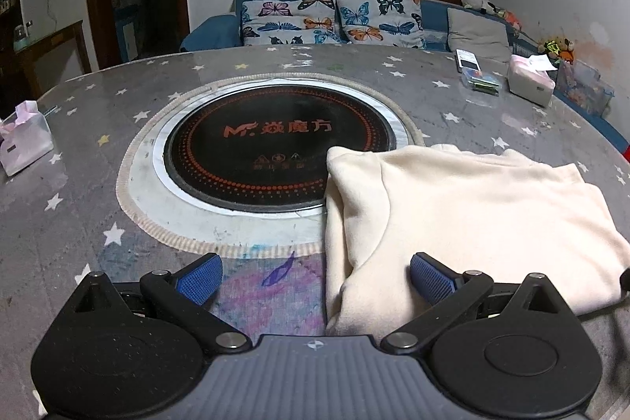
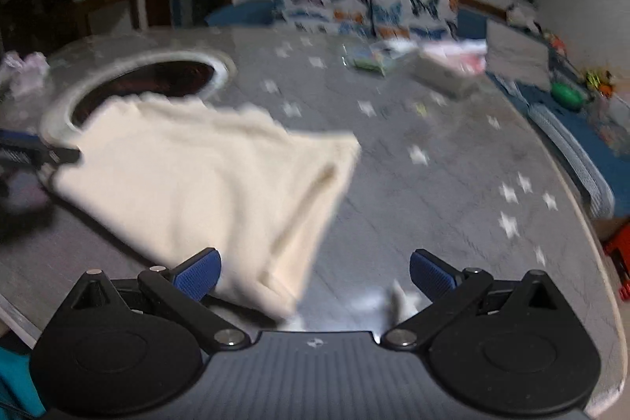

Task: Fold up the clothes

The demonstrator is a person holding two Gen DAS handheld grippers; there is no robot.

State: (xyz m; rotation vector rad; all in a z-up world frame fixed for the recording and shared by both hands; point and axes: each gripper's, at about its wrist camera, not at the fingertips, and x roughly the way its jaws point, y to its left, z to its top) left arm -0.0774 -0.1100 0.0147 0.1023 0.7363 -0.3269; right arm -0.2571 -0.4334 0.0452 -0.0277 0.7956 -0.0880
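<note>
Lying folded on a round worktop (image 1: 275, 65) covered in a grey cloth printed with stars is a cream fleece garment (image 1: 472, 215), a soft, thick top gathered into a rough rectangle. Its far left corner overlaps the edge of a black round induction cooktop (image 1: 252, 152) set into the middle of the worktop, ringed in white and marked with red dots and lettering. The left gripper (image 1: 315, 278) hovers low at the near edge, its blue-padded jaws spread wide and holding nothing; the garment's near left edge runs between them, and the right pad sits above the fabric. The right wrist view is blurred. There the right gripper (image 2: 315, 274) also has its jaws wide apart and empty, with the near corner of the garment lying between them, closer to the left pad. At the left edge of that view, the dark tip of the other gripper shows beside the garment. Further back on the worktop, to the right, sit a white and pink tissue box (image 1: 531, 83) and a few small packets (image 1: 482, 81). A small clear bag with a pink bow (image 1: 23, 140) stands at the far left. Behind the worktop is a blue sofa (image 1: 212, 32) with butterfly cushions (image 1: 330, 16).
</note>
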